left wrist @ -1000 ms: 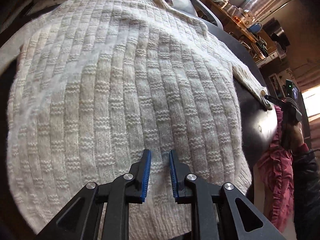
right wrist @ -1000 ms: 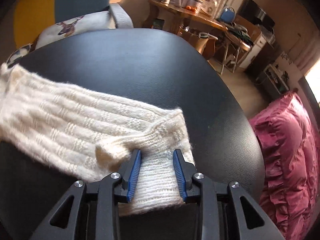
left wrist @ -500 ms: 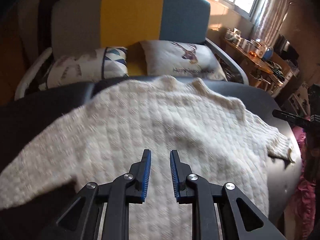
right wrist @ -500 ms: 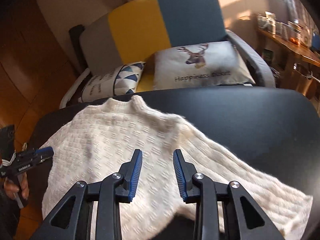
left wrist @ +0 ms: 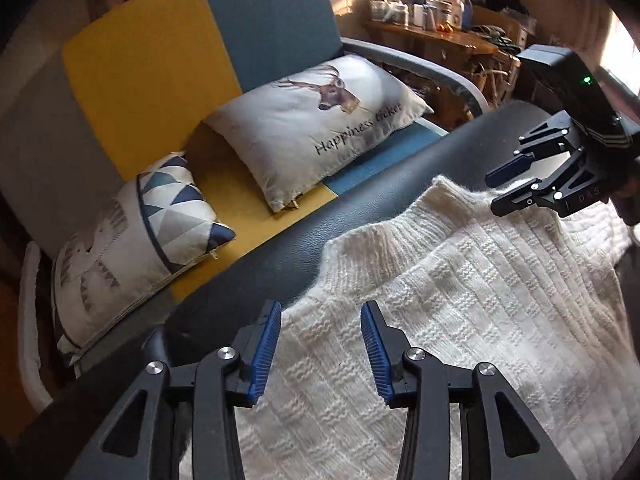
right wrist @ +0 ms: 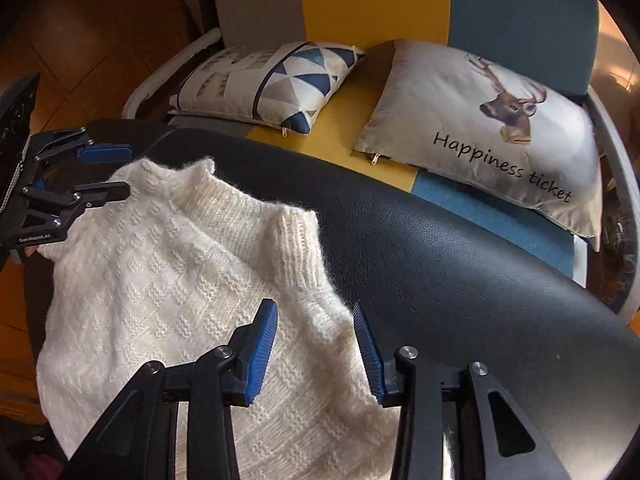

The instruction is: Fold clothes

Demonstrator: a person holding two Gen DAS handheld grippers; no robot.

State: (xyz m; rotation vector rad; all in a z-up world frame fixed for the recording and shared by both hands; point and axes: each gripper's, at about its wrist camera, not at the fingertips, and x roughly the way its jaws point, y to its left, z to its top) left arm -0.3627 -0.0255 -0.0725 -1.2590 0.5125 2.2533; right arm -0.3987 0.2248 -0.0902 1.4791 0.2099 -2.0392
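No containers are seen. The sweater [left wrist: 460, 320] is spread flat on the black counter [right wrist: 460, 264], collar toward the sofa [left wrist: 160, 60]. The left tool [left wrist: 320, 350] is held with jaws apart, nothing gripped, over the sweater's shoulder edge; bare counter lies just left of its left finger. The right tool [right wrist: 316, 350] is also held with jaws parted and empty, above the opposite shoulder, the knit edge running between its fingers. Ahead of and right of the right tool, open counter is seen up to the rounded rim. Past the rim, a deer pillow [right wrist: 500, 128] and a triangle pillow [right wrist: 272, 80] rest on the sofa seat.
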